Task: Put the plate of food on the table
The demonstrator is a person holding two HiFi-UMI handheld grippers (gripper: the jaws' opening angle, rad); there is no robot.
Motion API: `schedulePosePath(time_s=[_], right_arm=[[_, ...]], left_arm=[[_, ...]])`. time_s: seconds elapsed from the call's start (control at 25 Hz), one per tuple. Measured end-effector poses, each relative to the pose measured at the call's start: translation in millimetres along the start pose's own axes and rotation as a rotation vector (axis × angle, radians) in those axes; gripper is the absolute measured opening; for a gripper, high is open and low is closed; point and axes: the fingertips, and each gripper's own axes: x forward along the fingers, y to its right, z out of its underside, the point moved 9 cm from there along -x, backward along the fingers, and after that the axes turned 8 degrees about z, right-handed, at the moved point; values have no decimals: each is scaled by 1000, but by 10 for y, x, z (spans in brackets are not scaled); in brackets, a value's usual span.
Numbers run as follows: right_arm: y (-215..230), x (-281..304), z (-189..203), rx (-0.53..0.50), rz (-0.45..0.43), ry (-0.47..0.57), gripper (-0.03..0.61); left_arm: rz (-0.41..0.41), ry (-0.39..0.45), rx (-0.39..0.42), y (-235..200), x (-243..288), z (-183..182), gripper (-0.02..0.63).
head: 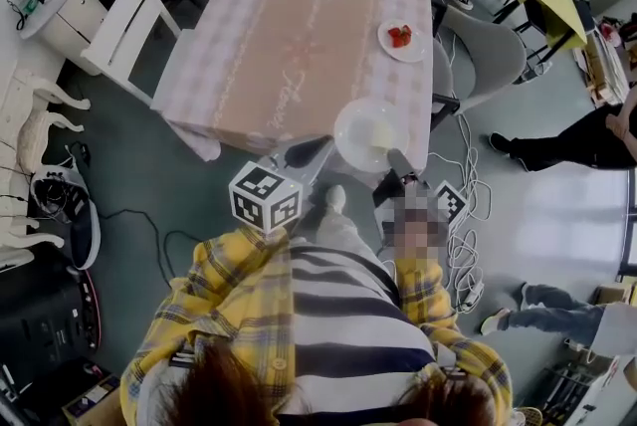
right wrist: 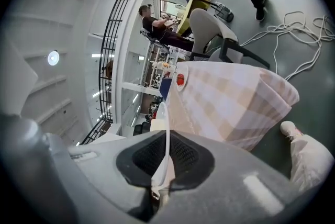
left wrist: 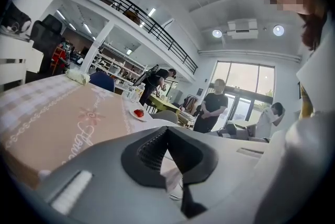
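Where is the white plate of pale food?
Head view: white plate at the near right corner of the pink checked table, held by the right gripper.

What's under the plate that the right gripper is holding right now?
From the head view, the plate in the right gripper covers the near corner of the checked tablecloth. Whether they touch, and the plate's underside, are hidden.

Pink-checked tablecloth [head: 289, 46], white plate [head: 348, 147], red food [head: 399, 37], yellow plaid sleeve [head: 204, 300].
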Motion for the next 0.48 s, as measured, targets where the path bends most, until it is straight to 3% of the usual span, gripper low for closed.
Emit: schedulePosePath(time_s=[0.48], right_arm=[[31, 541, -696, -1, 32, -53, 9]], left_arm=[[-59, -25, -36, -400, 729, -208, 2]])
